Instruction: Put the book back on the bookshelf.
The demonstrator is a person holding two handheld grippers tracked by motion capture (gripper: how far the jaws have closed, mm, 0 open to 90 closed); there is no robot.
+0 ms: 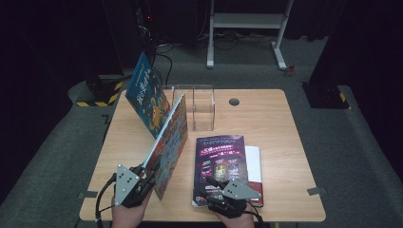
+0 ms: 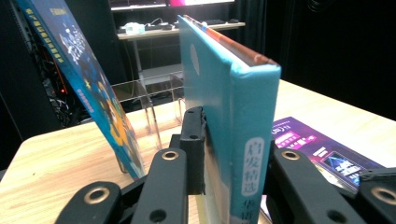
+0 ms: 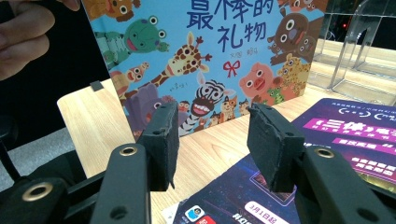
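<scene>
The left gripper, clamped on the upright teal-spined picture book, points its long axis toward the clear acrylic rack at the table's far edge, while the right gripper hangs with jaws apart.

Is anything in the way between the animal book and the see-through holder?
Nothing visible blocks it. The left gripper holds the animal book upright by its spine. The clear holder stands behind it, and its slots look empty. The blue book leans just left of the holder, off to the side.

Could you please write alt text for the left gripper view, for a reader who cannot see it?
The left gripper clamps the spine of an upright teal picture book above a wooden table. Another blue book leans at left; a purple booklet lies at right.
</scene>
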